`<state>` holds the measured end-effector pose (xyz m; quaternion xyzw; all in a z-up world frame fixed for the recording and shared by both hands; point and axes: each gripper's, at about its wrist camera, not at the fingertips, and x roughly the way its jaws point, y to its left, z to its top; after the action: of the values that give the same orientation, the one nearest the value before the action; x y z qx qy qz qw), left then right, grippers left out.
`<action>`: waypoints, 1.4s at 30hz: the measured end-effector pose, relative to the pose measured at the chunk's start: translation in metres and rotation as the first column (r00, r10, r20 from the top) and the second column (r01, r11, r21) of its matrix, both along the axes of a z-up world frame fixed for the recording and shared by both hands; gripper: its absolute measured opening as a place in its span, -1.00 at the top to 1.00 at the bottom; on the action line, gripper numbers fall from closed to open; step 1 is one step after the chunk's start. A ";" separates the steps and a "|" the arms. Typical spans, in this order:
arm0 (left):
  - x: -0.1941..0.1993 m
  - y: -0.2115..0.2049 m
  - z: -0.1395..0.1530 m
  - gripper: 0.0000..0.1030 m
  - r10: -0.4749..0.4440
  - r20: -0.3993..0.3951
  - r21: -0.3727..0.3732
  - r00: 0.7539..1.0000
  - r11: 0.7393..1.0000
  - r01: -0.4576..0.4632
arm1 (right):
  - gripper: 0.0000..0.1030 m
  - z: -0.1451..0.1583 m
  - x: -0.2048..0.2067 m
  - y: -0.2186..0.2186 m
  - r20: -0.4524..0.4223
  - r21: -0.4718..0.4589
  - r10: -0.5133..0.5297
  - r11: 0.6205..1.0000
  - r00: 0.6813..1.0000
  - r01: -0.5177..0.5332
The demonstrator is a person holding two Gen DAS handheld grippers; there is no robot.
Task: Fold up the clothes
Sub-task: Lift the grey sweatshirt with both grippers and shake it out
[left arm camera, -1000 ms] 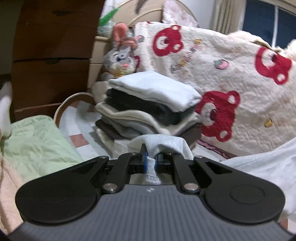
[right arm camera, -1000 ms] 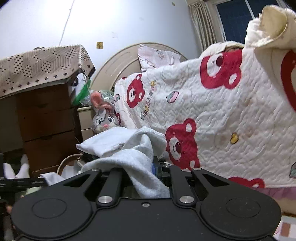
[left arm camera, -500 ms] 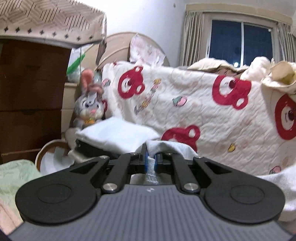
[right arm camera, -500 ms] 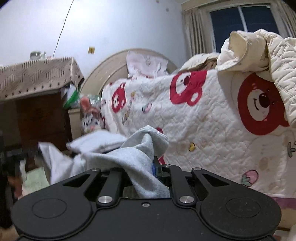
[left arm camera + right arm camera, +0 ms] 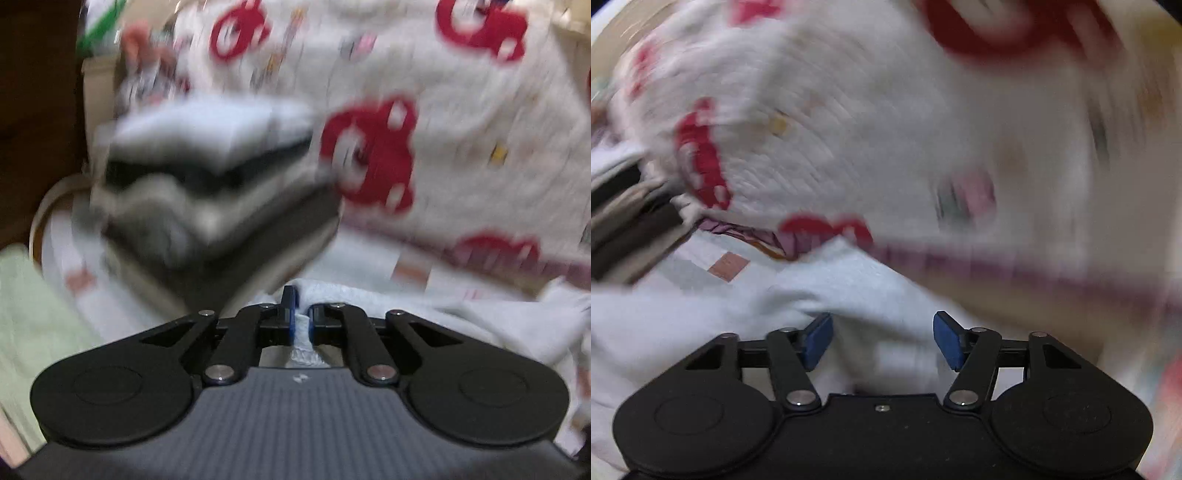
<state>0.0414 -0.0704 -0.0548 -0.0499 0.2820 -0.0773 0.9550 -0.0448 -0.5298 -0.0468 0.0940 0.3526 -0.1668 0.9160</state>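
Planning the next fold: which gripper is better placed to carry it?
Left, probably. The left gripper is shut on the grey garment; the right gripper is open above it.

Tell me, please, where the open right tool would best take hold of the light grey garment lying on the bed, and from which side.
Probably the raised fold of the light grey garment just ahead of the right tool. Come straight forward and down over it, one finger either side, since the ridge runs across the open gap and stands proud of the flatter cloth. The left tool already pinches another edge of it.
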 end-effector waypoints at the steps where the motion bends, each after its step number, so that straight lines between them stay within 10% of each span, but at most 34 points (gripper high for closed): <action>1: 0.001 0.001 -0.018 0.89 0.009 -0.041 0.001 0.999 1.000 -0.009 | -0.27 -0.016 -0.010 -0.002 -0.005 0.079 0.004 0.997 1.000 -0.003; 7: 0.012 0.026 -0.059 0.88 0.070 -0.164 -0.048 0.984 0.996 -0.078 | -0.27 -0.086 -0.071 0.030 -0.052 0.261 0.106 0.961 0.993 -0.089; 11: 0.012 0.030 -0.059 0.87 0.081 -0.159 -0.057 0.984 0.994 -0.091 | -0.27 -0.088 -0.084 0.085 -0.038 0.198 0.276 0.944 0.960 -0.263; 14: 0.013 0.029 -0.061 0.85 0.086 -0.155 -0.038 0.984 0.995 -0.093 | -0.27 -0.081 -0.071 0.137 -0.027 0.124 0.488 0.868 0.873 -0.481; 18: 0.014 0.040 -0.063 0.83 0.093 -0.161 -0.080 0.983 0.991 -0.107 | -0.27 -0.074 -0.054 0.207 -0.016 0.071 0.735 0.677 0.677 -0.733; 20: 0.015 0.048 -0.064 0.82 0.096 -0.169 -0.119 0.981 0.986 -0.117 | -0.06 -0.082 -0.046 0.239 -0.083 0.017 0.803 0.593 0.590 -0.805; 21: 0.015 0.050 -0.065 0.81 0.096 -0.173 -0.130 0.980 0.984 -0.120 | 0.49 -0.087 -0.041 0.253 -0.129 -0.008 0.824 0.556 0.552 -0.831; 26: 0.017 0.058 -0.071 0.81 0.099 -0.197 -0.174 0.975 0.975 -0.135 | 0.59 -0.109 -0.032 0.295 -0.259 -0.120 0.848 0.446 0.462 -0.887; 28: 0.018 0.058 -0.072 0.81 0.100 -0.199 -0.175 0.975 0.975 -0.136 | 0.02 -0.109 -0.031 0.300 -0.242 -0.129 0.848 0.454 0.472 -0.882; 32: 0.019 0.056 -0.073 0.81 0.099 -0.192 -0.163 0.976 0.978 -0.132 | -0.06 -0.119 -0.023 0.310 -0.275 -0.207 0.827 0.448 0.491 -0.870; 33: 0.019 0.057 -0.073 0.81 0.100 -0.193 -0.163 0.976 0.978 -0.133 | -0.01 -0.126 -0.020 0.312 -0.284 -0.217 0.818 0.453 0.500 -0.864; 35: 0.019 0.058 -0.073 0.81 0.101 -0.193 -0.163 0.976 0.978 -0.133 | 0.93 -0.129 -0.013 0.311 -0.279 -0.206 0.806 0.481 0.522 -0.852; 42: 0.016 0.046 -0.055 0.82 0.025 -0.123 -0.123 0.992 0.992 -0.040 | 0.90 -0.019 -0.042 0.233 0.021 -0.198 0.654 0.744 0.756 -0.638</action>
<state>0.0573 -0.0246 -0.1101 -0.1188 0.3333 -0.0759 0.9322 -0.0868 -0.2971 -0.0656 -0.1091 0.3057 0.1342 0.9363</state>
